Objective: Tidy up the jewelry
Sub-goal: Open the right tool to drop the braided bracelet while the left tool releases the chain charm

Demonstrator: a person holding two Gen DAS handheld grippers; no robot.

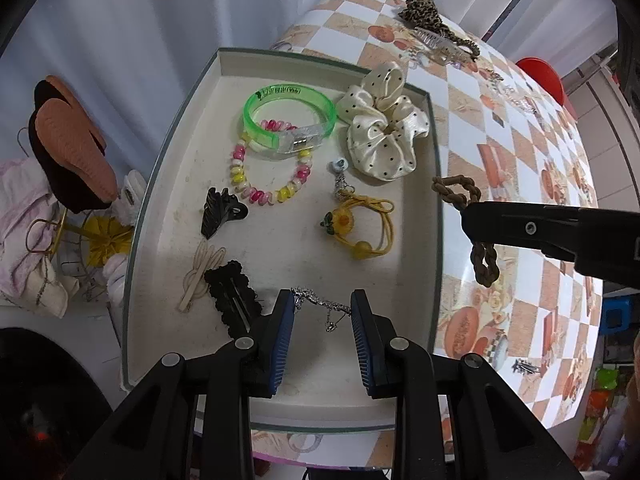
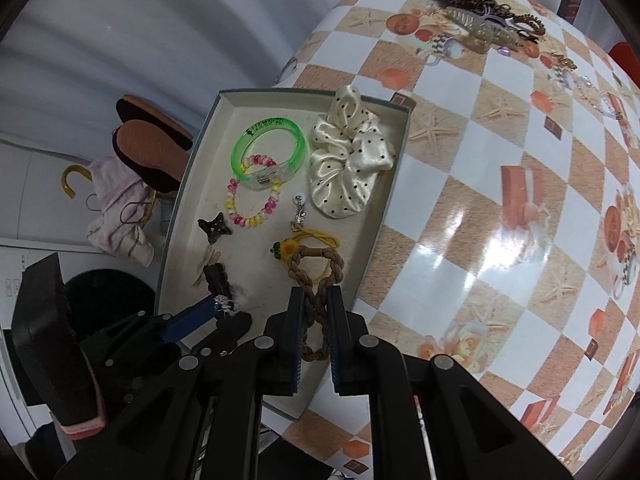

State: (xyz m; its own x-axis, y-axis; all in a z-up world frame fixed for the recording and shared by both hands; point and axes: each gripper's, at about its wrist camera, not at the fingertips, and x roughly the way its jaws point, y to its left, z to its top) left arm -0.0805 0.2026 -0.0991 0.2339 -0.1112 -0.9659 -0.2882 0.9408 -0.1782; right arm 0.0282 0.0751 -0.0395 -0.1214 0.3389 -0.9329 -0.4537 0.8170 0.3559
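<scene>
A shallow white tray sits on the checkered table and holds several pieces: a green bangle, a bead bracelet, a cream dotted scrunchie, a yellow hair tie and black clips. My left gripper is open over the tray's near end, with a silver chain lying between its fingers. My right gripper is shut on a brown braided hair tie, held above the tray's right edge; it also shows in the left wrist view.
More accessories lie at the table's far end: a leopard-print scrunchie, a clear claw clip and small chains. A small clip lies near the table's right edge. Slippers and cloth sit off the table's left.
</scene>
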